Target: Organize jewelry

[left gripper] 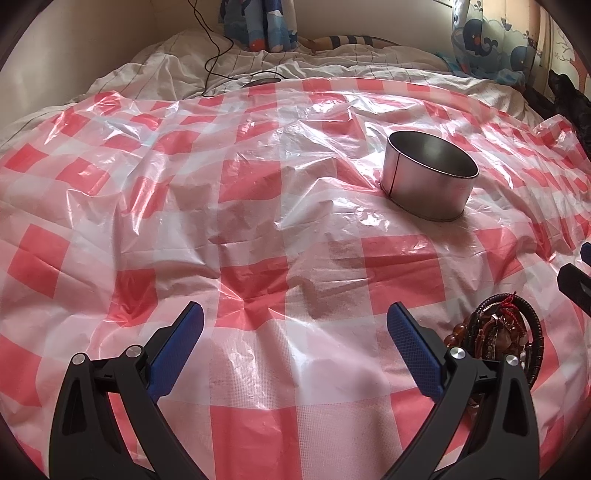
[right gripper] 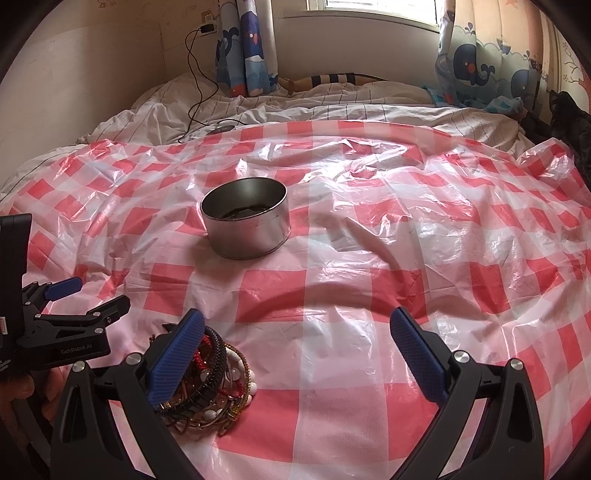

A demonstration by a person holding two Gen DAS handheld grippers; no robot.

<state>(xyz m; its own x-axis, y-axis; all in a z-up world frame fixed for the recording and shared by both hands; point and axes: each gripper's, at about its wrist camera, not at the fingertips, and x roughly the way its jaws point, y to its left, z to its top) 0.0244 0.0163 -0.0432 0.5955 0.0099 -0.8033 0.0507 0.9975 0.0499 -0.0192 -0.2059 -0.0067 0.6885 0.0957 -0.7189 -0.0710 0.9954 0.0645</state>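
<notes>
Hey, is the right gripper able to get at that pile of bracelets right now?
Probably yes. The right gripper is open and holds nothing, and the pile of bracelets lies uncovered on the checked plastic sheet beside its left finger. The left gripper sits close by and might crowd it.

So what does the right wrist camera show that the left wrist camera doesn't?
Only the right wrist view shows dark pieces lying inside the metal tin, the wall charger and the window. Only the left wrist view shows the tin's side seam. Both share the checkered plastic sheet, the jewelry pile and whale curtains. Both grippers are open and hold nothing.
</notes>
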